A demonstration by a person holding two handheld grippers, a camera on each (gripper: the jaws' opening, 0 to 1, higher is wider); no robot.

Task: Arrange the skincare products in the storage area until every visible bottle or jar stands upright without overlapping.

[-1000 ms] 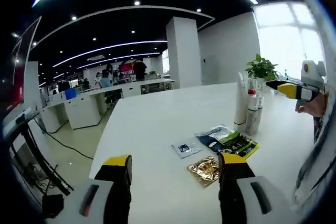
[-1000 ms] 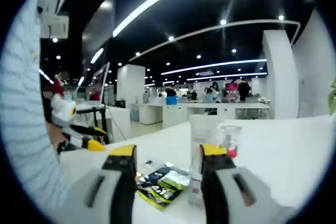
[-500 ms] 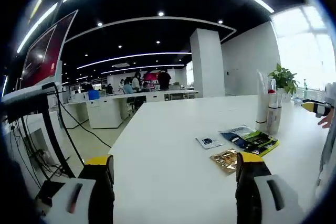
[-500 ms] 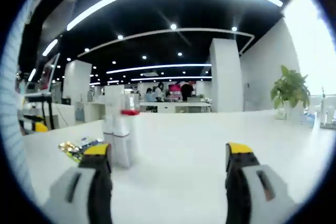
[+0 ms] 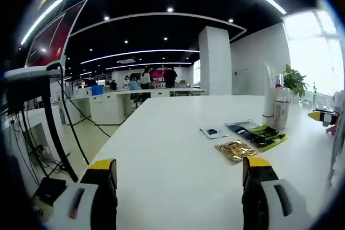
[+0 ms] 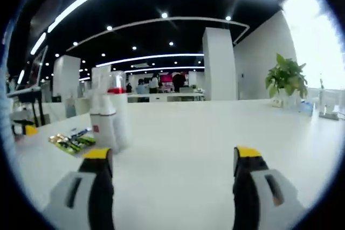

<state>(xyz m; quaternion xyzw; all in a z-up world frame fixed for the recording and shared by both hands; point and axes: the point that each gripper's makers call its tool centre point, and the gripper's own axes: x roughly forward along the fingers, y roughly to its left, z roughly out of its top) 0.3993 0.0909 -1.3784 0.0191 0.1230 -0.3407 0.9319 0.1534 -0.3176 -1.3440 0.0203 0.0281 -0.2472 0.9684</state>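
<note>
Left gripper view: left gripper (image 5: 180, 173) is gaping wide, gripping nothing, over the table (image 5: 161, 154); right gripper (image 6: 171, 160) likewise. Bottles (image 6: 105, 119) are standing upright beside sachets (image 5: 248, 138).

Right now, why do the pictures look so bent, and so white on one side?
Left gripper view: the fisheye lens curves the white table, and window glare washes out the right side behind the bottles. Right gripper view: same curving, glare around the plant.

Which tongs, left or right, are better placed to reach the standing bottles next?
Probably the right tongs. In the right gripper view the bottles stand large, just beyond its open jaws. From the left tongs, also open, the bottles look small, beyond the flat sachets on the table.
</note>
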